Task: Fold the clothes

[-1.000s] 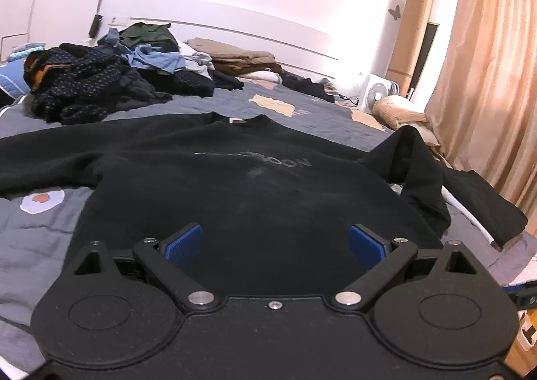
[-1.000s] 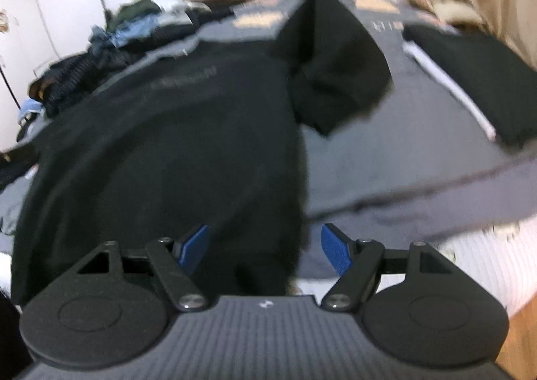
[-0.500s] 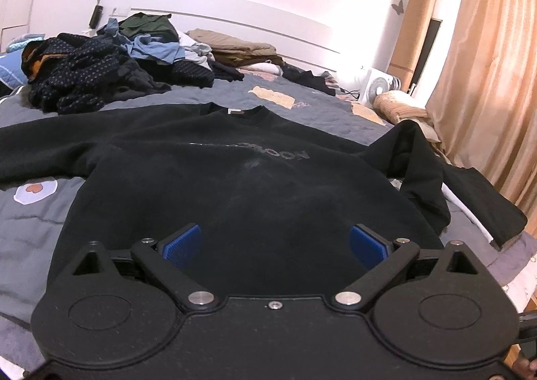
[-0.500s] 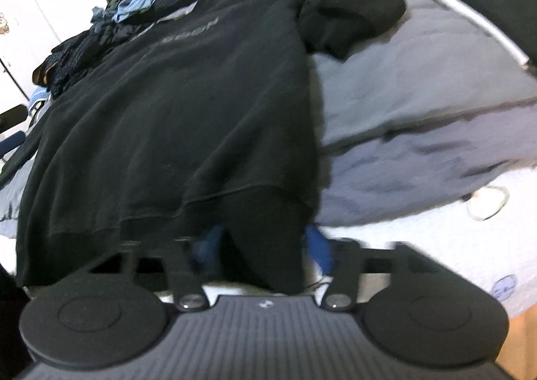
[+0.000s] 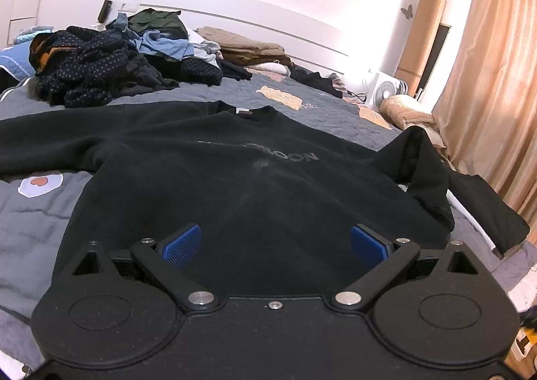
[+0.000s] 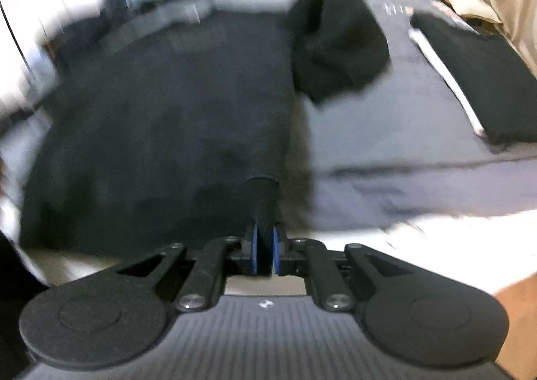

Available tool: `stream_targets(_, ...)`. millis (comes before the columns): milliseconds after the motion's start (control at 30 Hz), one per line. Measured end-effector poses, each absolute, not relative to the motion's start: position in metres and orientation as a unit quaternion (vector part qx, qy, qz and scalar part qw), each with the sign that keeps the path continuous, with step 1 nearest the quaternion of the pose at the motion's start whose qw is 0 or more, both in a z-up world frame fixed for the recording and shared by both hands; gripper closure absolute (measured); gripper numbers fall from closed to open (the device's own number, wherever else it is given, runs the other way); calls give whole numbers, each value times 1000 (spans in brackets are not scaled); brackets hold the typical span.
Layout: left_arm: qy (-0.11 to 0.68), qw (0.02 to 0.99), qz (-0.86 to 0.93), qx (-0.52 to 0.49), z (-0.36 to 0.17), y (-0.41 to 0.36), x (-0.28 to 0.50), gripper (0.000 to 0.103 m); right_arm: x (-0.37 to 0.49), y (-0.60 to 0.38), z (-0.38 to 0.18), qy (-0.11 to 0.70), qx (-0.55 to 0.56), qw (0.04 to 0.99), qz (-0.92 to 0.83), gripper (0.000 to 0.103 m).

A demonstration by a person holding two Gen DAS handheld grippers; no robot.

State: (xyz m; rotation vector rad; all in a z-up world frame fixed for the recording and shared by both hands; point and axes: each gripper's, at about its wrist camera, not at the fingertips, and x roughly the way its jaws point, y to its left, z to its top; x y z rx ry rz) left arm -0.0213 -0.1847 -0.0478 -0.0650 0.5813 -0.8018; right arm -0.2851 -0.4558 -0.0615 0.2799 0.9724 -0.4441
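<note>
Where I stand: while both grippers hang at the near edge of the bed, the black sweatshirt (image 5: 268, 185) lies face up across the grey bedspread (image 5: 30, 232), neck far, hem near.
Right gripper (image 6: 265, 254): pads pressed together on a pinch of the sweatshirt's hem at its near right corner; dark cloth rises in a small tent from between the blue pads.
Left gripper (image 5: 275, 242): jaws spread wide, nothing between them, hovering over the middle of the hem.
Sweatshirt body: flat, with grey lettering (image 5: 282, 151) across the chest and a pale tag at the collar.
Sleeves: the left one runs out flat to the left; the right sleeve (image 5: 423, 172) is humped up and folded over itself.
How it should handle: soft, thick, limp knit, I'd guess; light enough to lift by a corner, but it will sag and drag, so hem corners and shoulder seams look the best holds.
Farther right: a folded black garment (image 5: 486, 208) beside the sleeve.
Far end: a heap of unfolded clothes (image 5: 110, 64) by the headboard.
Hard to make out: the right wrist view is smeared with blur; the left cuff runs out of frame.
</note>
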Motion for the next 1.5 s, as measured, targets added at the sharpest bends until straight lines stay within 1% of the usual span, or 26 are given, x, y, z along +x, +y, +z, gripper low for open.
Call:
stream_targets(100,280,878,-386,-33,-47,-185,-21,7,-284,-461,-85,500,106,826,-238,94)
stream_targets(133,280,878,-387,-33,-47,-185,-22,7,-287,-465,-87,493,119,827,-242,94)
stream_targets(200,280,878,-387,-31,-48,-185,-21,7,-296,-474,-80,452,166,843,-241,92)
stream_targets(233,281,878,-388,-29,-48,-186,-21,7,-297,-473,-74,432,172,853,-239,92)
stream_targets(267,281,877,-388,-29,-48,-186,-21,7,-298,-472,-68,411,178,862,-236,90)
stream_targets(333,283,877,-388,-29,-49,-186,-22,7,-296,-469,-58,379,178,878,-234,76)
stream_targets(367,283,877,-388,-29,-49,-186,-22,7,-290,-464,-54,375,162,882,-236,60)
stream_targets(400,283,877,-387,-30,-48,-186,-22,7,-284,-461,-51,368,147,888,-235,51)
stream_targets(433,283,877,-387,-30,-48,-186,-22,7,-278,-458,-48,358,132,894,-234,50)
stream_targets(500,284,877,-386,-30,-49,-186,-22,7,-270,-465,-45,345,132,898,-239,43)
stream_targets(533,284,877,-386,-29,-49,-186,-22,7,-266,-470,-44,340,136,899,-242,36)
stream_targets(567,285,877,-386,-29,-49,-186,-22,7,-262,-475,-43,334,140,899,-246,31)
stream_targets(767,289,875,-387,-35,-50,-186,-21,7,-239,-508,-39,299,167,900,-269,29)
stream_targets(933,290,873,-391,-37,-50,-187,-22,6,-223,-563,-54,277,241,881,-298,29)
stream_targets(1033,292,871,-392,-39,-51,-189,-20,5,-207,-592,-71,278,278,867,-306,29)
stream_targets(1267,298,867,-396,-45,-52,-194,-17,5,-177,-628,-103,281,325,850,-303,29)
stream_targets(1433,303,864,-399,-49,-53,-197,-14,5,-163,-631,-113,286,332,848,-298,29)
stream_targets(1467,304,864,-399,-50,-53,-197,-14,5,-162,-630,-114,285,331,848,-299,30)
stream_targets(1500,304,863,-400,-51,-53,-198,-13,5,-161,-629,-113,284,330,848,-301,37)
